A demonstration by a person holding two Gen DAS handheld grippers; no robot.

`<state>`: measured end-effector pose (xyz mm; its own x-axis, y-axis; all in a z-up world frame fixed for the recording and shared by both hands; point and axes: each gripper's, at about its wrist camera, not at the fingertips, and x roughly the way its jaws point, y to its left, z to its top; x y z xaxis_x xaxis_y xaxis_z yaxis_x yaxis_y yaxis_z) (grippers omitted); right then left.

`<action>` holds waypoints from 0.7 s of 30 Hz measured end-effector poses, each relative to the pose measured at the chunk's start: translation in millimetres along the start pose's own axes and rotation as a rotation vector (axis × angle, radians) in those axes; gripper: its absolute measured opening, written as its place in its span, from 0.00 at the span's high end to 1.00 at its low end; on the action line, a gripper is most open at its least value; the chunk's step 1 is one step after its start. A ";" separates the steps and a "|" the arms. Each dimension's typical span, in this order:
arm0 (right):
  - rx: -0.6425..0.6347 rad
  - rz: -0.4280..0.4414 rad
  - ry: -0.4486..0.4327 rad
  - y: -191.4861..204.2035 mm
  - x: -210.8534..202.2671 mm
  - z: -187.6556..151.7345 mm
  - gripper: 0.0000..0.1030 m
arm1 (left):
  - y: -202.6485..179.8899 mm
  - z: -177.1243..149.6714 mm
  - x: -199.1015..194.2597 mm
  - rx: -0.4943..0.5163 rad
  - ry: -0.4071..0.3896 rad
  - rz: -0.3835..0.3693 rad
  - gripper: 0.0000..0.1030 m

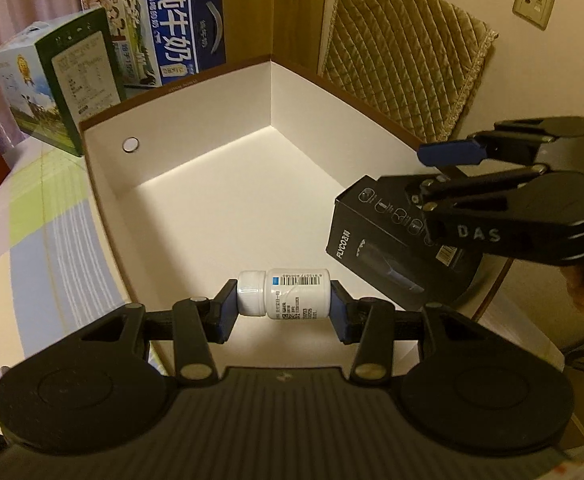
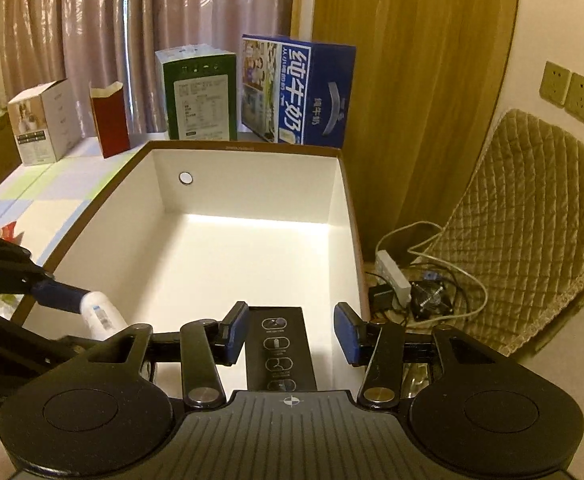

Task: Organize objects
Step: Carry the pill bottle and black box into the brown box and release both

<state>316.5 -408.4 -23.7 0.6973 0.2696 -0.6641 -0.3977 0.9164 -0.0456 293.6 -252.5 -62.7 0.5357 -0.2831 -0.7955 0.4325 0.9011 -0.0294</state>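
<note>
A: Bottle [image 1: 284,294], white, cap to the left, lies crosswise between the left gripper [image 1: 284,312] pads. Both pads touch its ends; jaws closed onto it. It hangs over the near part of the bin [image 1: 212,208].

B: Confirmed from the right wrist view: bottle [image 2: 102,316] at lower left, clamped by a blue pad. Black box [image 2: 280,348]?

A: Sits at the bin's near right corner, against the right wall. Whether it rests on the floor or tilts, cannot tell. Right gripper [image 2: 290,334] straddles it, jaws wide, left pad just beside the box edge, right pad clear of it. Nothing held.

B: In the left view the black box [image 1: 395,248] is under the right gripper [image 1: 435,176], near the bottle, not touching.

A: Behind the bin: green carton [image 2: 200,96] and blue milk carton [image 2: 295,92], upright. Red bag [image 2: 110,120] and a white box [image 2: 44,122] further left on the table [image 2: 32,196].
</note>
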 end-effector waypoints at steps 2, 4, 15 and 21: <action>0.013 0.011 0.002 -3.6 -1.7 -0.4 0.54 | -2.6 1.0 5.3 0.004 0.008 -0.002 0.59; 0.019 0.016 0.002 -6.1 -1.5 1.1 0.50 | -5.6 2.6 9.6 0.009 0.011 -0.002 0.59; 0.060 0.084 -0.002 -15.8 -13.1 3.6 0.24 | -10.0 6.7 11.6 -0.007 0.020 0.024 0.35; 0.068 0.120 0.008 -15.8 -20.8 3.3 0.11 | 1.4 3.6 -16.5 -0.074 -0.003 0.058 0.27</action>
<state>310.3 -427.4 -6.7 0.6421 0.3761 -0.6680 -0.4365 0.8957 0.0847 288.0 -247.7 -47.4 0.5606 -0.2308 -0.7953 0.3459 0.9378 -0.0283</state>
